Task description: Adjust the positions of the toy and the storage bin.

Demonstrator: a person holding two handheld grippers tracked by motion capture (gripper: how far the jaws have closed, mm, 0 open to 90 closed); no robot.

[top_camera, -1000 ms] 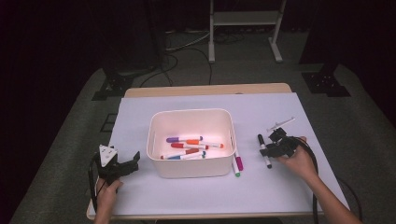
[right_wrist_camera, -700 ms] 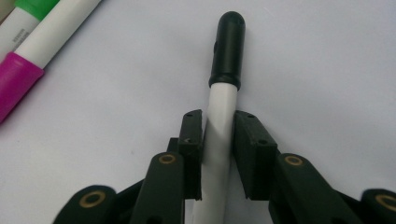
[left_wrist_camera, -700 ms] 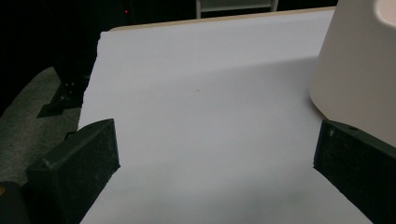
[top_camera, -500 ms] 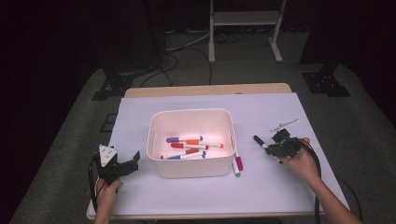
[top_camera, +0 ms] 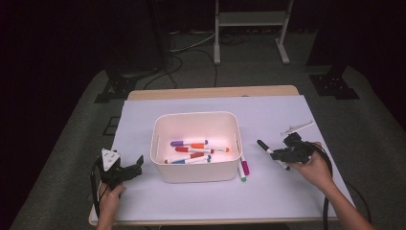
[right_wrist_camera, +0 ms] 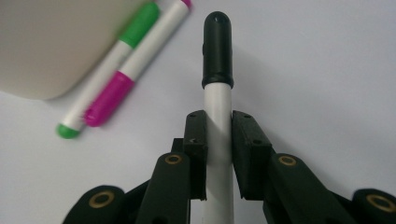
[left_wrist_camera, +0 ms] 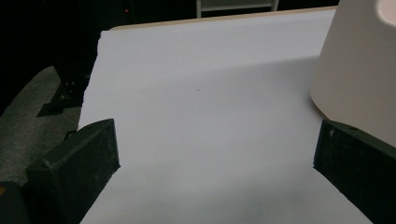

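Black-capped marker sits clamped in the right tool, just closed on it, long axis pointing left toward the bin. Left tool stands open, empty.

Nothing to read here, honestly. The black-capped marker in my right gripper has a plain white barrel with no brand or print on the side I can see. Same for the green marker and the pink marker lying by the white bin: bare barrels. The bin's walls carry no label, and the markers inside it are too small to make out any lettering.
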